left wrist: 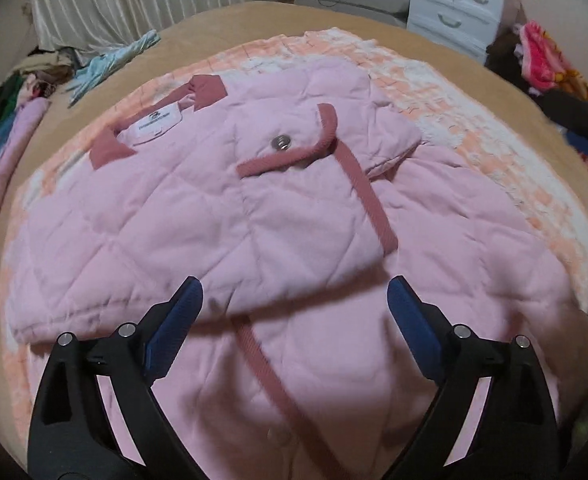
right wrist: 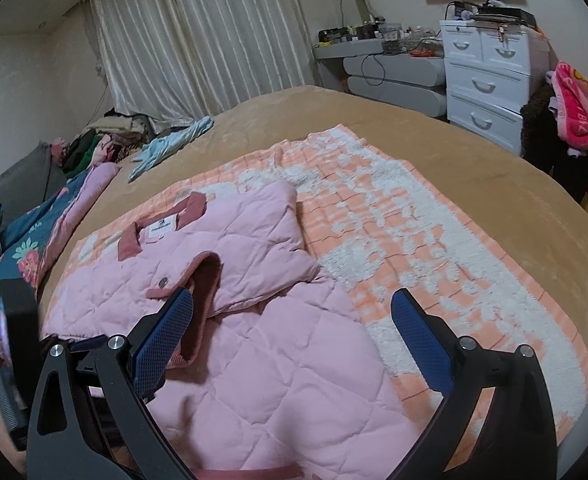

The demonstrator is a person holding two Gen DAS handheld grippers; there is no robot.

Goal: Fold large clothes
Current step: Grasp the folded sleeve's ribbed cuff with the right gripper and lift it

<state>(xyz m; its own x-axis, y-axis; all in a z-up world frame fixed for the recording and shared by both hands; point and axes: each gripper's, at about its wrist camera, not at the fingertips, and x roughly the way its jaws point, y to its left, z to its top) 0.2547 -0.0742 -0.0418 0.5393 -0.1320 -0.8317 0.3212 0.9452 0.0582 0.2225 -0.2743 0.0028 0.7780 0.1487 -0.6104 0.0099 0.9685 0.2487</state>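
Observation:
A pink quilted jacket [left wrist: 197, 208] with dark pink trim lies partly folded on an orange-and-white blanket [left wrist: 446, 92] on the bed. Its collar and label are at the far left, a sleeve is folded across the chest, and a metal snap [left wrist: 281, 143] shows. My left gripper [left wrist: 296, 300] is open and empty just above the jacket's near part. In the right wrist view the jacket [right wrist: 261, 360] lies below my right gripper [right wrist: 291, 312], which is open and empty. The left gripper's body [right wrist: 17, 344] shows at that view's left edge.
The bed has a tan cover [right wrist: 374, 120]. A light blue garment [right wrist: 173, 144] and a clothes pile [right wrist: 105, 136] lie at the far left. A floral quilt [right wrist: 17, 248] is at the left. White drawers [right wrist: 486, 80] and a bright pink towel [right wrist: 578, 108] stand at the right.

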